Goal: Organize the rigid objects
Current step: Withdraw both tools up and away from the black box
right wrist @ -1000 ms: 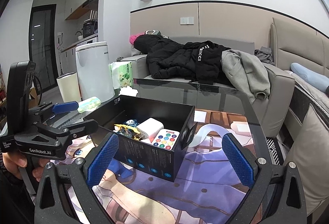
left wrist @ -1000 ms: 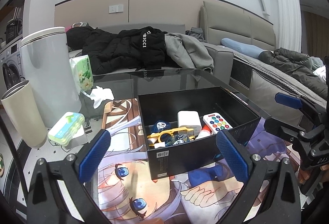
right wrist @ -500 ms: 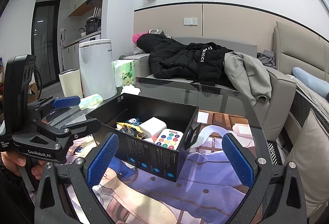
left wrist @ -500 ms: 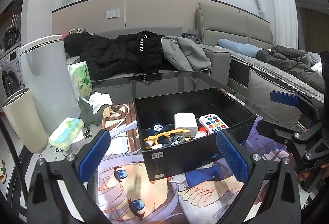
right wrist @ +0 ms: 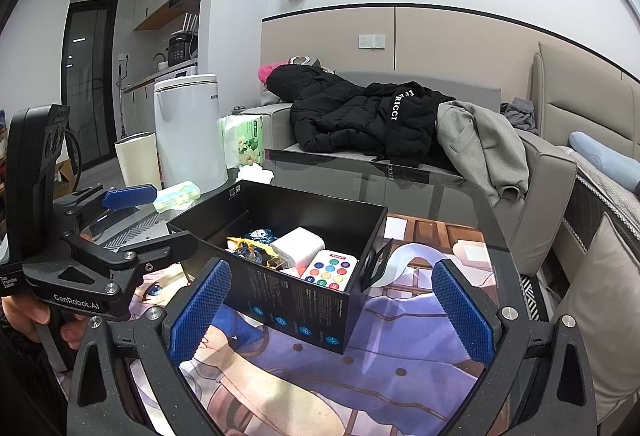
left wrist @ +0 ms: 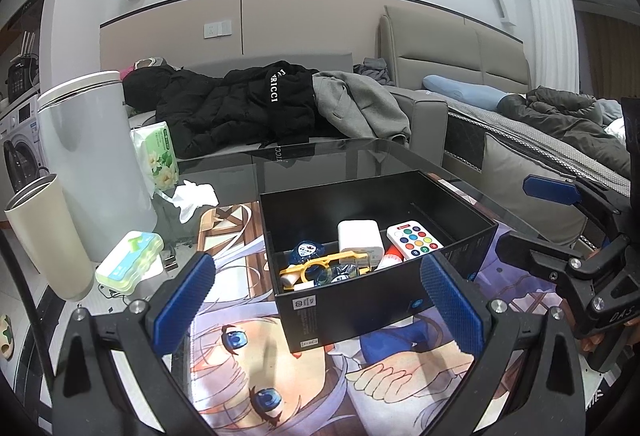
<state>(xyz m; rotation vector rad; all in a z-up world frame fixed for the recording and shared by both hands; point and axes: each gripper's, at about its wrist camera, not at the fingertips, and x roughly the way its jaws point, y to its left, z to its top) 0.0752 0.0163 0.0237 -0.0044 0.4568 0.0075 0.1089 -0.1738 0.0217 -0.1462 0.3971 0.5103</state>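
Observation:
An open black box [left wrist: 384,300] [right wrist: 304,316] stands on an anime-print mat on the glass table. Inside lie a white charger block [left wrist: 357,236] [right wrist: 298,246], a white remote with coloured buttons [left wrist: 414,240] [right wrist: 330,271], a yellow tool [left wrist: 320,263] [right wrist: 250,248] and blue packets [left wrist: 306,248]. My left gripper [left wrist: 316,300] is open and empty, in front of the box. My right gripper [right wrist: 330,308] is open and empty, at the box's near corner. Each gripper shows in the other's view, the right [left wrist: 560,228] and the left [right wrist: 132,220].
A green-and-white pill case [left wrist: 130,262] [right wrist: 178,195] lies left of the box. A white bin [left wrist: 92,163], a cream cup [left wrist: 48,236], a tissue pack [left wrist: 158,153] and a crumpled tissue [left wrist: 194,195] stand at the table's left. A sofa with jackets [left wrist: 248,103] is behind.
Both grippers have risen and drawn back a little from the box. Both stay open and empty. The box and its contents have not moved.

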